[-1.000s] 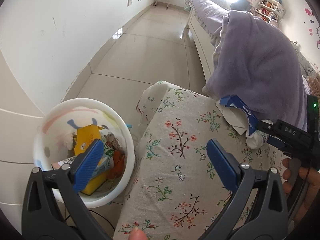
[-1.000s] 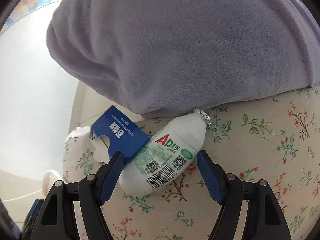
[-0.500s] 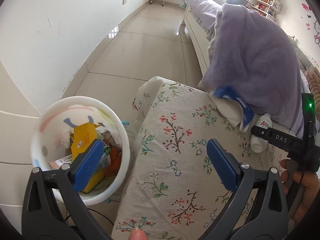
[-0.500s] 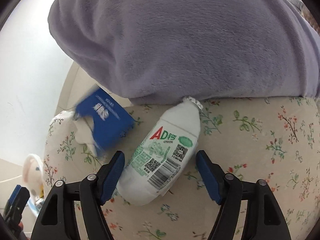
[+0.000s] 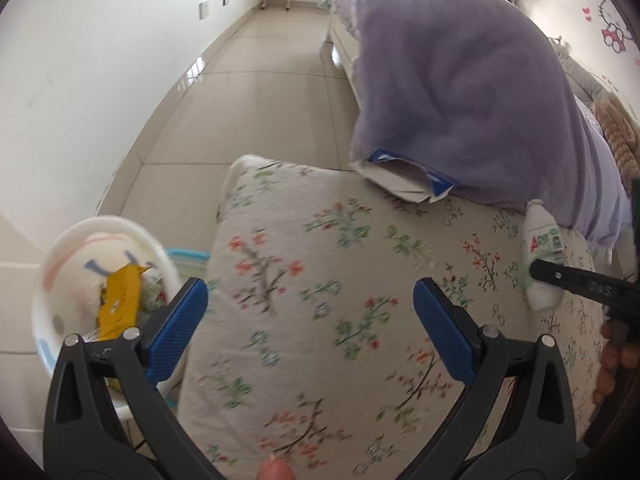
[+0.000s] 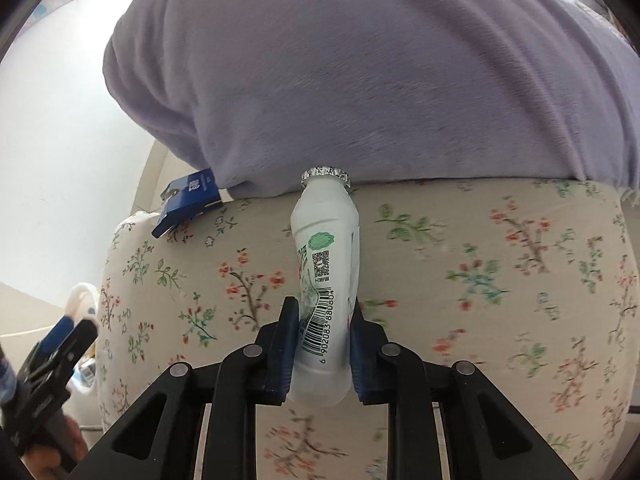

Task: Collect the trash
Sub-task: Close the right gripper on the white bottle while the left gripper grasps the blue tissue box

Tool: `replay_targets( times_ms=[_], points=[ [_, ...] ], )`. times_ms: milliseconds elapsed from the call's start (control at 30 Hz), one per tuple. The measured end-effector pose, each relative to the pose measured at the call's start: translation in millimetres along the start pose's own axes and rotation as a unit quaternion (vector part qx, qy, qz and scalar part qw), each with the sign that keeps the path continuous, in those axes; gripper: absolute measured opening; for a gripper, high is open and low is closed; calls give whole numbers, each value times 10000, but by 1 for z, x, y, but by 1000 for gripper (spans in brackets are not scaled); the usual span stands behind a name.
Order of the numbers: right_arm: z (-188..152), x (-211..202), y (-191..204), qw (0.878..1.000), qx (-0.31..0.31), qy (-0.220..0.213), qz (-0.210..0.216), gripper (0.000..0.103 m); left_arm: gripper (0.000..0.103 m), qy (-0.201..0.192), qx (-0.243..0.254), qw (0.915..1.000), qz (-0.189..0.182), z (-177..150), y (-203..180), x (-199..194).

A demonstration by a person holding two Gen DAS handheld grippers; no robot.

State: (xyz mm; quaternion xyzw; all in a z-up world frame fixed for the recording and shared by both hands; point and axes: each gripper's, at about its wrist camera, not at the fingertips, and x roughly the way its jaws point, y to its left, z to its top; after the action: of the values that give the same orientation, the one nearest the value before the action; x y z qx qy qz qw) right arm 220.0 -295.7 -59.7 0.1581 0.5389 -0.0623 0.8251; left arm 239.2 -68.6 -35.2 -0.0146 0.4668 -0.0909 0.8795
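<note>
Left wrist view: left gripper (image 5: 306,316) hangs over the floral cushion (image 5: 320,288) at frame centre, its blue-padded fingers wide apart with nothing between them. The view has slid sideways since a second ago, so the white plastic bin (image 5: 52,264), holding a yellow wrapper (image 5: 118,300), now sits at the lower left edge. At the right edge the small white bottle (image 5: 542,248) lies on the cushion with a black finger of the right gripper across its lower end. A torn blue-and-white carton (image 5: 404,176) pokes out from under the fleecy lilac blanket (image 5: 460,88).

Right wrist view: right gripper (image 6: 323,340) has just been closing, and its pads now clamp the bottle's (image 6: 326,280) barcoded base at lower centre, where a second ago they stood open either side of it. The bottle is smooth, waisted plastic with a crimped foil cap touching the blanket's (image 6: 360,80) hem. It now lines up with the fingers, pointing straight up the frame. With the grip made, the lift toward the bin looks next. The carton (image 6: 188,204) lies at left, well apart from the bottle.
</note>
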Motion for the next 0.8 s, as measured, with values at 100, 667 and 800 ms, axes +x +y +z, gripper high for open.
replay_targets(
  times_ms=[100, 667, 800],
  points=[
    [-2, -15, -13, 9998, -121, -126, -102, 23, 102, -129, 47, 9996, -256, 6, -17, 6],
    [7, -18, -77, 9995, 292, -91, -57, 23, 64, -334, 1342, 9841, -1118, 47, -78, 60],
    [7, -17, -84, 9995, 304, -86, -97, 23, 43, -241, 1545, 9820, -1064, 52, -83, 70]
  ],
)
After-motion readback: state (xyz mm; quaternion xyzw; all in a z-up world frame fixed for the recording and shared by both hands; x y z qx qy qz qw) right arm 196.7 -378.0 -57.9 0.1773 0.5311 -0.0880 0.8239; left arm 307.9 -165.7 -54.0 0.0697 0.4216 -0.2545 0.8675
